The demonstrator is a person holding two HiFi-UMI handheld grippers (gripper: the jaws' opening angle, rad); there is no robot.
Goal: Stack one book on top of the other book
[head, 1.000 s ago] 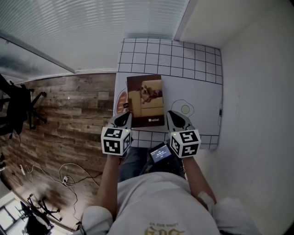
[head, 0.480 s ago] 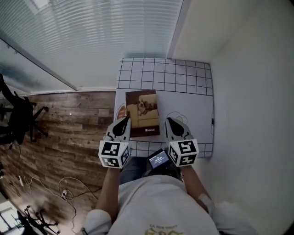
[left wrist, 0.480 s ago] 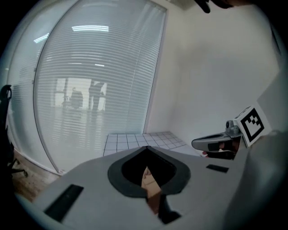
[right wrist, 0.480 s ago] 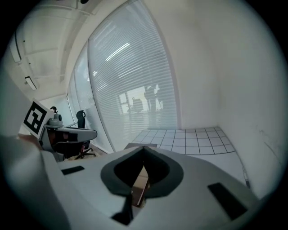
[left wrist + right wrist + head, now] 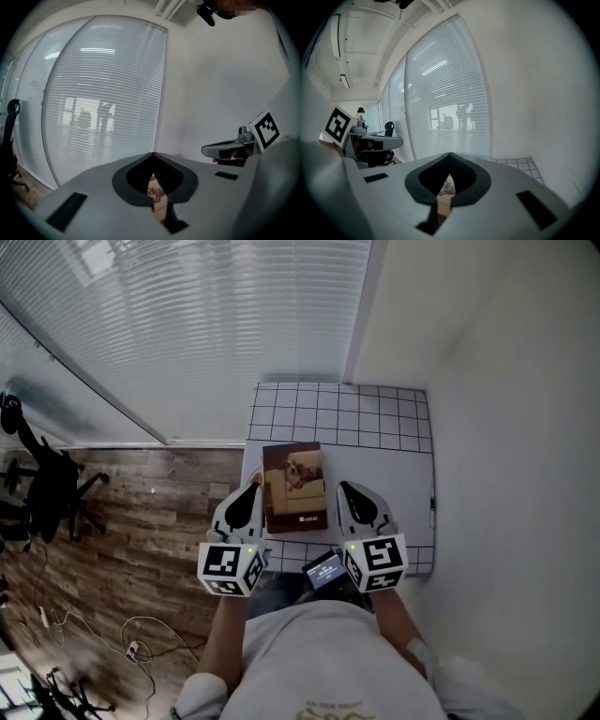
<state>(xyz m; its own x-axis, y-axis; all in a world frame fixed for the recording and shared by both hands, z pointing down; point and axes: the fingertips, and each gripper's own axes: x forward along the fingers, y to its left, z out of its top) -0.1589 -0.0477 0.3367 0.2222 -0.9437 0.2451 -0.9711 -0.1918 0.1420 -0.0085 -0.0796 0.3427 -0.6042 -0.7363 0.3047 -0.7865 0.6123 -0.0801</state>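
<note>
We are holding our jaws closed on nothing.
Our left hand-held gripper [image 5: 251,491] and right hand-held gripper [image 5: 344,489] are flanking the book [image 5: 293,486], which is lying flat on the worktop [image 5: 375,465].

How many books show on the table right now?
1: a book with a dog on its cover lies on the table near its left edge. A second may lie hidden under it.

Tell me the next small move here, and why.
Probably draw both grippers back toward the body and stop. The left gripper and right gripper are shut and empty, either side of the book and apart from it. Only one cover shows on the table, so the stack looks done.
</note>
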